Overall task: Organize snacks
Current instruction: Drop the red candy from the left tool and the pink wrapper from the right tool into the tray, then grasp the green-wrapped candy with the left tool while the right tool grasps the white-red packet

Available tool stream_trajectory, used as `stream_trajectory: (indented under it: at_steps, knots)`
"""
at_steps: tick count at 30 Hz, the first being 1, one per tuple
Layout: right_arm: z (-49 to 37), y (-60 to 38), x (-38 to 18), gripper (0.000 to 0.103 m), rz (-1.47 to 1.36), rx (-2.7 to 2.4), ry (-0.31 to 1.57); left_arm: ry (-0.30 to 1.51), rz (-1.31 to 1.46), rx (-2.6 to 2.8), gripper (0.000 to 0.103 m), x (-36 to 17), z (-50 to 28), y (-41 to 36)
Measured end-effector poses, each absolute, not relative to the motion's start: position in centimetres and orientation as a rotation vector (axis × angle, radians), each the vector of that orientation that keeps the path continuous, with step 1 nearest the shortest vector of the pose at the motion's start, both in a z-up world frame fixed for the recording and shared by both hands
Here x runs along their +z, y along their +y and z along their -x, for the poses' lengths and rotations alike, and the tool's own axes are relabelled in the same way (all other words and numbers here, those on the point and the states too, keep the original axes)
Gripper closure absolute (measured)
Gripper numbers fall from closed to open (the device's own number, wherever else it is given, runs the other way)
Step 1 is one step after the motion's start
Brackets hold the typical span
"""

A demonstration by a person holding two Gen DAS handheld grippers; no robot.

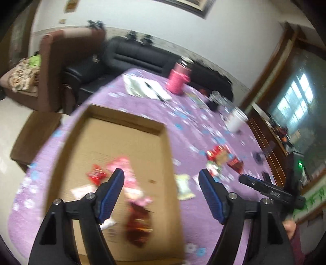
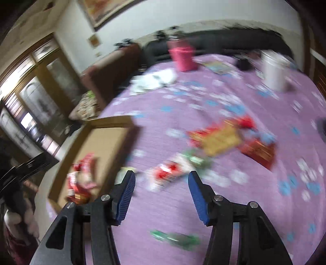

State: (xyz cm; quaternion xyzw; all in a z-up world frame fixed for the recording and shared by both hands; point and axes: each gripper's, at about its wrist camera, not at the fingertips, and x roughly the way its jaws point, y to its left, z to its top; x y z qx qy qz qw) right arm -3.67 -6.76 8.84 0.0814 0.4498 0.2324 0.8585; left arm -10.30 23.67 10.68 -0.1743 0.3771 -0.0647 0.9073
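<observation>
The setting is a home living room. A black leather sofa (image 1: 134, 55) and a brown armchair (image 1: 61, 61) stand against a white wall that carries a framed picture (image 2: 101, 12). A round desk (image 2: 203, 102) is covered with a purple flowered cloth. Wooden-framed glazed doors (image 2: 40, 81) stand at one side. Both views are motion-blurred.

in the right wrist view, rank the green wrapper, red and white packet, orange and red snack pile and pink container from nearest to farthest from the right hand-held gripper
1. Green wrapper, low on the cloth, between the right hand-held gripper arms.
2. Red and white packet, just beyond the fingertips.
3. Orange and red snack pile, further out, right of centre.
4. Pink container, at the table's far edge.
</observation>
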Motion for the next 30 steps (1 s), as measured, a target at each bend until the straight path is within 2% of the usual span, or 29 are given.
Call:
stream_trajectory:
  at_steps: [4, 12, 13, 21, 23, 30]
  knots:
    - [3.5, -9.8, 6.7, 0.045, -0.243, 0.444, 0.992, 0.812, 0.328, -0.199, 0.028, 10.0, 9.4, 19.6]
    - [0.8, -6.3, 4.5, 0.044, -0.285, 0.429, 1.05, 0.844, 0.289, -0.24, 0.028, 9.1, 10.1, 16.5]
    - [0.0, -5.5, 4.3, 0.042, -0.285, 0.411, 1.059, 0.842, 0.286, -0.239, 0.028, 9.1, 10.4, 16.5]
    - [-2.3, -0.3, 3.0, 0.041, -0.111, 0.255, 1.085, 0.826, 0.287, -0.221, 0.028, 9.1, 12.1, 17.8]
    - [-1.9, 0.2, 3.0, 0.046, -0.039, 0.245, 1.065, 0.829, 0.286, -0.223, 0.028, 9.0, 12.2, 18.0]
    - [0.3, -3.4, 3.0, 0.048, 0.009, 0.272, 1.057, 0.863, 0.244, -0.303, 0.028, 8.0, 11.9, 15.3]
